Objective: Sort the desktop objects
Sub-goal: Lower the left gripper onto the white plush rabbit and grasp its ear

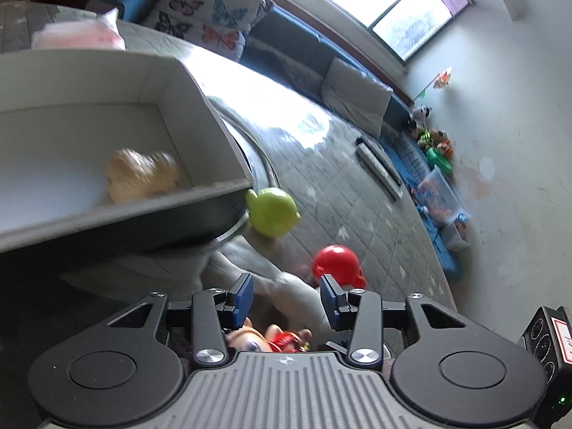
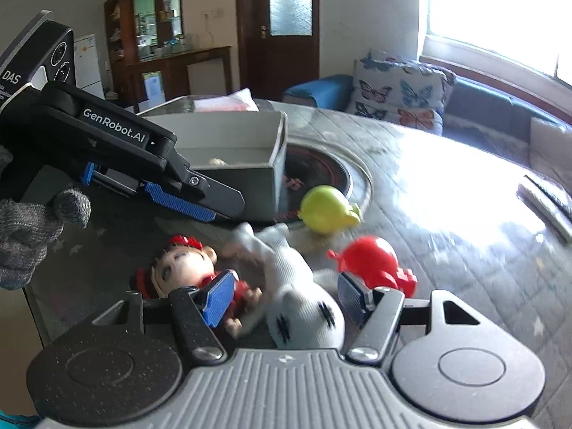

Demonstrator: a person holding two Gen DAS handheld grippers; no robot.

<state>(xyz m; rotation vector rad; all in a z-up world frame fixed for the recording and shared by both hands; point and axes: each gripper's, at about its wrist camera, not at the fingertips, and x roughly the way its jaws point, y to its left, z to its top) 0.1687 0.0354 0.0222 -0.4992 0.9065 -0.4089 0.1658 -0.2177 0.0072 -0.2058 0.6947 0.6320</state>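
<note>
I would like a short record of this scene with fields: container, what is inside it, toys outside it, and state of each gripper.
container: grey box on the table
inside: one beige toy, blurred
outside, on table: green toy, red toy, white plush toy, doll with red hair
left gripper: open, holds nothing
right gripper: open, fingers on either side of the white plush toy
</note>
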